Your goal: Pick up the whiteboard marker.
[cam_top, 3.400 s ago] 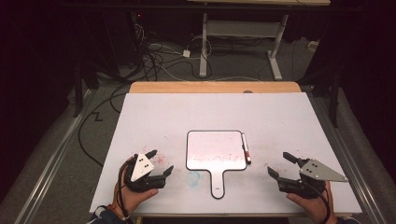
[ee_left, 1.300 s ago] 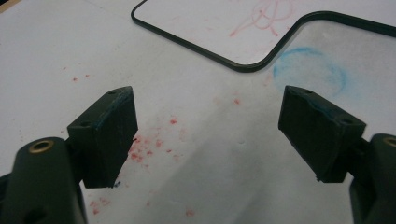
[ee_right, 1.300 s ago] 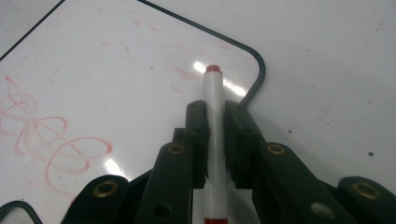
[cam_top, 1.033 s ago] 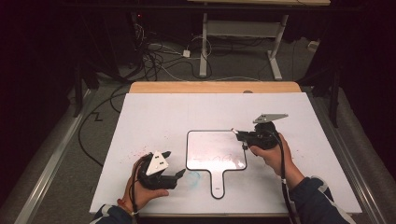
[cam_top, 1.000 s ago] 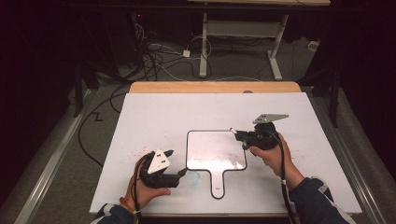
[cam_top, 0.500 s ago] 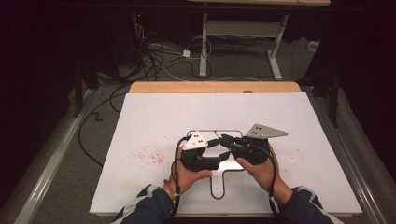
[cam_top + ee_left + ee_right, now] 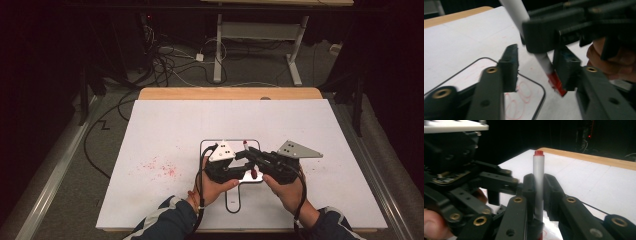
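Marker (image 7: 538,187) barrel is sitting clamped in my right hand-held gripper (image 7: 251,154), its long axis running up from the small whiteboard (image 7: 212,145) on the tabletop (image 7: 165,130), red cap (image 7: 556,85) at the lower end. My left hand-held gripper (image 7: 536,67) is reaching in from the opposite side; its 2 jaws have just been closing, and the cap is lying between them against 1 pad (image 7: 566,70), not yet pinched. Both hand-held grippers are meeting above the board's right edge.

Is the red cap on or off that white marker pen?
On: the red cap sits on the white marker pen, held upright.
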`<state>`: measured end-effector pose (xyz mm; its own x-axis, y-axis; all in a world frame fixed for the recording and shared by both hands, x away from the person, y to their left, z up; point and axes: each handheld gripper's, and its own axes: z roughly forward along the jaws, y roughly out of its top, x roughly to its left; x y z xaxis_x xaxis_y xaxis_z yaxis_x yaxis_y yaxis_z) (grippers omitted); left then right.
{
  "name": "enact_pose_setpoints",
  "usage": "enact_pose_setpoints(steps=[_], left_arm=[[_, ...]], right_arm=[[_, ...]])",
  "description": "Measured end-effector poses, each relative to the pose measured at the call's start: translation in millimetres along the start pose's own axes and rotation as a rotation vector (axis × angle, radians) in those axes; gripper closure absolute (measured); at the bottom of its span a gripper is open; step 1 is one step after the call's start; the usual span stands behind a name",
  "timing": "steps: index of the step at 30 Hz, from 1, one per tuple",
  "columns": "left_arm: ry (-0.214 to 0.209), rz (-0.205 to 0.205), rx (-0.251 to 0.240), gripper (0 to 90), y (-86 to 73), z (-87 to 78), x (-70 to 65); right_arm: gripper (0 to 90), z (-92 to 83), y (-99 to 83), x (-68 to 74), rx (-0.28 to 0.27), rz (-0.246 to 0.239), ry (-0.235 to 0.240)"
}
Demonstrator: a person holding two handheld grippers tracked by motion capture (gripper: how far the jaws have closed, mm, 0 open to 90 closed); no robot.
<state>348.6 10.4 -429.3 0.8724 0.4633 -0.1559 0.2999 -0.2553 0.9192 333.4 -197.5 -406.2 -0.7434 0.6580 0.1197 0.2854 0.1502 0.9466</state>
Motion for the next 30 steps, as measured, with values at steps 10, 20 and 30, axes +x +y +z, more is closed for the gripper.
enact_pose_setpoints(steps=[10, 20, 30], left_arm=[[0.003, 0.084, 0.044, 74.7, 0.9, 13.7, -3.7], [0.039, 0.148, 0.128, 78.4, -19.4, 23.7, 5.5], [0.084, 0.151, 0.203, 78.8, -26.2, 6.8, 19.7]], right_arm=[[81.4, -11.7, -3.4, 0.6, 0.0, -0.078, -0.056], [63.1, -7.1, -15.8, 6.0, 0.073, -0.105, -0.07], [45.8, -32.9, -17.0, -10.3, 0.081, -0.067, -0.132]])
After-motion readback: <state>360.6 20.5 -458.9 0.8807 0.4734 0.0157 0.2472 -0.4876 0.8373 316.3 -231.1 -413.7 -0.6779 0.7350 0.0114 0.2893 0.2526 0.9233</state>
